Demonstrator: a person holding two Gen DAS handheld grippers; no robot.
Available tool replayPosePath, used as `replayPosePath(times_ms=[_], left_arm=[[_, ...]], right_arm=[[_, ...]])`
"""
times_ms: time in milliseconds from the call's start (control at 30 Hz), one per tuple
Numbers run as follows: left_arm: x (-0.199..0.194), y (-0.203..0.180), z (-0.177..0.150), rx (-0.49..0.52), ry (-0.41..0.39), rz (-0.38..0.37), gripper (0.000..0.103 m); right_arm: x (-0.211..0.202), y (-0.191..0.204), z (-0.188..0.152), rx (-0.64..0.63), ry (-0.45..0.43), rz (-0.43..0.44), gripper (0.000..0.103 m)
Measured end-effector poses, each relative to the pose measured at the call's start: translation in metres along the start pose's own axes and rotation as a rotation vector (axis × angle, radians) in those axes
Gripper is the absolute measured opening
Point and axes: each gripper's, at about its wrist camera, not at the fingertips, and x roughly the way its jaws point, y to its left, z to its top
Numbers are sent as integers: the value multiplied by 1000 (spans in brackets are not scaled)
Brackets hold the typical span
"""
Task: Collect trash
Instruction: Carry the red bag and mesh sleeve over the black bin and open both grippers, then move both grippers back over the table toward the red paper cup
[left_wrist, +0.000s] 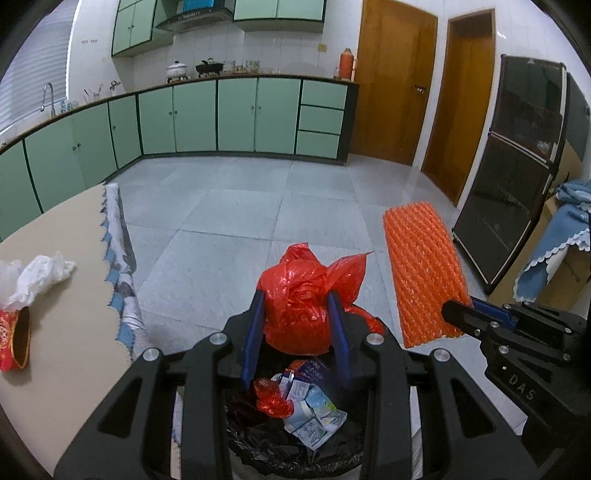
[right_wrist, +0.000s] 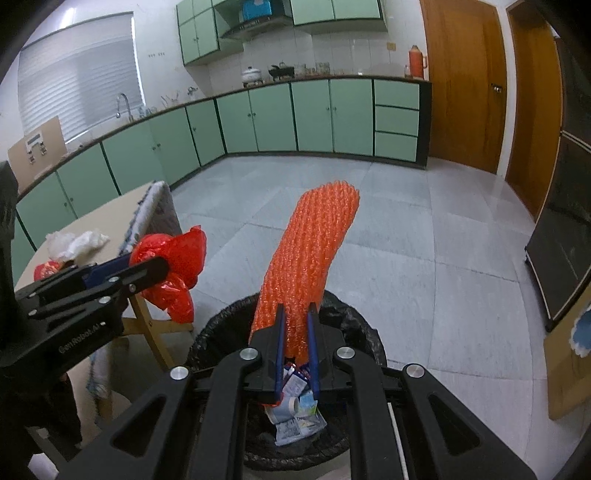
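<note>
My left gripper (left_wrist: 297, 299) is shut on a crumpled red plastic bag (left_wrist: 303, 295) and holds it above a black-lined trash bin (left_wrist: 258, 446). My right gripper (right_wrist: 297, 310) is shut on a long orange bubble-wrap sheet (right_wrist: 314, 251) that stands up above the same bin (right_wrist: 354, 325). The bin holds crushed cartons (left_wrist: 314, 410) and a red scrap (left_wrist: 271, 398). The right gripper (left_wrist: 452, 314) with the orange sheet (left_wrist: 421, 273) shows at the right of the left wrist view. The left gripper (right_wrist: 162, 267) with the red bag (right_wrist: 173, 269) shows at the left of the right wrist view.
A beige table (left_wrist: 66, 280) stands to the left with white crumpled plastic (left_wrist: 40, 275) and a red patterned box (left_wrist: 14, 338) on it. Green kitchen cabinets (left_wrist: 236, 114) line the far wall. A dark glass cabinet (left_wrist: 513, 162) stands at the right.
</note>
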Motion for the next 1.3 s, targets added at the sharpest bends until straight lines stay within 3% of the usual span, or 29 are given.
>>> replayPosePath(times_ms=[267, 400, 733, 833, 967, 1033, 1300], left_arm=[[8, -8, -3, 0, 18, 7, 34], [12, -9, 0, -1, 32, 6, 43], [-9, 0, 8, -31, -6, 1, 53], [-21, 8, 12, -46, -32, 8, 61], [-45, 23, 17, -64, -88, 32, 78], [-60, 32, 19, -70, -118, 56, 81], [-115, 85, 17, -127, -209, 178, 87]], right_arm=[[19, -15, -5, 26, 41, 15, 11], [26, -20, -6, 37, 61, 19, 17], [7, -18, 2, 34, 12, -25, 58], [-3, -12, 9, 28, -22, -37, 72], [-19, 3, 22, 19, -70, -31, 90], [-26, 10, 28, 12, -90, -19, 95], [-41, 65, 46, -48, -169, 55, 97]])
